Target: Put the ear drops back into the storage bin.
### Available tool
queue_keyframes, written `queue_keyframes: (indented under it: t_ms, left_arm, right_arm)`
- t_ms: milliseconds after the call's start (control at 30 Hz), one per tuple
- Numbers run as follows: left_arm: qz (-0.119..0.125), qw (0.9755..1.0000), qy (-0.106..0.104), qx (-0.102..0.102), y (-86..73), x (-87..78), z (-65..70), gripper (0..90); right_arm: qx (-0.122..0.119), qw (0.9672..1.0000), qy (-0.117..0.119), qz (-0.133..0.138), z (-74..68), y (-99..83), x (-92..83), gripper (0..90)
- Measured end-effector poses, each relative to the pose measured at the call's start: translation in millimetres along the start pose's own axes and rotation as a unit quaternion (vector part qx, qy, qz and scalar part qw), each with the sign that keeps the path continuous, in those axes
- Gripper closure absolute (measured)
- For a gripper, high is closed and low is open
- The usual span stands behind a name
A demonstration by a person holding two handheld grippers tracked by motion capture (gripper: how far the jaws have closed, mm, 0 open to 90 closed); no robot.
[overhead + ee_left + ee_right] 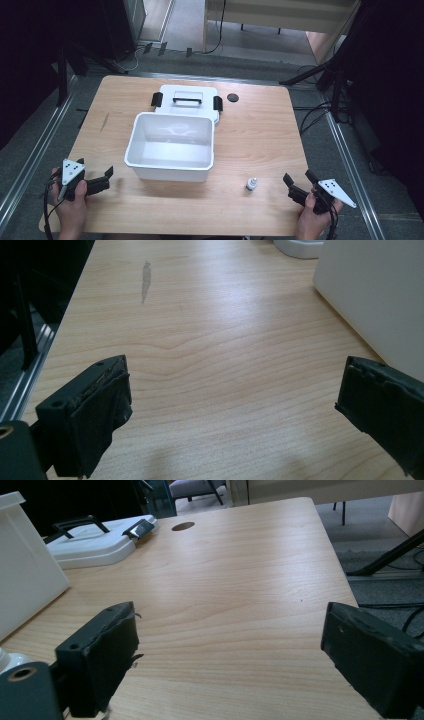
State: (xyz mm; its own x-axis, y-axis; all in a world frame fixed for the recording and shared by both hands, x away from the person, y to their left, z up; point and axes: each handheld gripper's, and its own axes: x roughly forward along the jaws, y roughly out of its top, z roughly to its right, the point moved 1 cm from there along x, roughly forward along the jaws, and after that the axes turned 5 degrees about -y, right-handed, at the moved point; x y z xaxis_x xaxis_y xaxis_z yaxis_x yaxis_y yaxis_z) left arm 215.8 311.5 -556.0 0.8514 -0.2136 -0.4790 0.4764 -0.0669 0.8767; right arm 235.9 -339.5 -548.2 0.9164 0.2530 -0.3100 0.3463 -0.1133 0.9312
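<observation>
At the near edge of the pale wood-grain surface (250, 125), the person's 2 hands each hold a black two-jaw gripper. The left gripper (107, 176) sits at the near left corner, aimed toward the middle; its fingers (95, 410) are spread wide with only bare wood between them, and in the left gripper view the white wall of the tub rises just past the right-hand finger. The right gripper (298, 178) sits at the near right corner, its fingers (102, 652) likewise spread wide and pinching nothing, bare wood lying between them in the right gripper view.

Just beside the right gripper, on its inner side, stands a small white plastic bottle with a dark cap (252, 184), upright on the surface and touching neither gripper. It is near the front right corner of the tub but apart from it.

Farther in, at the middle of the surface, sits the open white rectangular plastic tub (170, 167), nothing visible inside it. Right behind it, touching or nearly touching its far rim, lies its flat white lid with a black handle and 2 black side clips (186, 94). To the right of the lid, near the far edge, is a small dark round hole (232, 97) in the surface.
</observation>
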Motion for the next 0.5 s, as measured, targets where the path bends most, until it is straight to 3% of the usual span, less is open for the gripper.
queue_keyframes:
  t_ms: [167, 500]
  left_arm:
    - [0.000, 1.0000, 0.001, 0.001, 0.0, -0.2, 0.1, 1.4]
    - [0.001, 1.0000, 0.001, 0.000, 0.0, -0.3, -0.1, 1.4]
  right_arm:
    - [-0.011, 0.9998, -0.010, -0.010, -4.0, 0.5, 1.4, 5.8]
    - [-0.021, 0.9991, 0.008, -0.036, -13.0, 5.0, 2.0, 7.0]
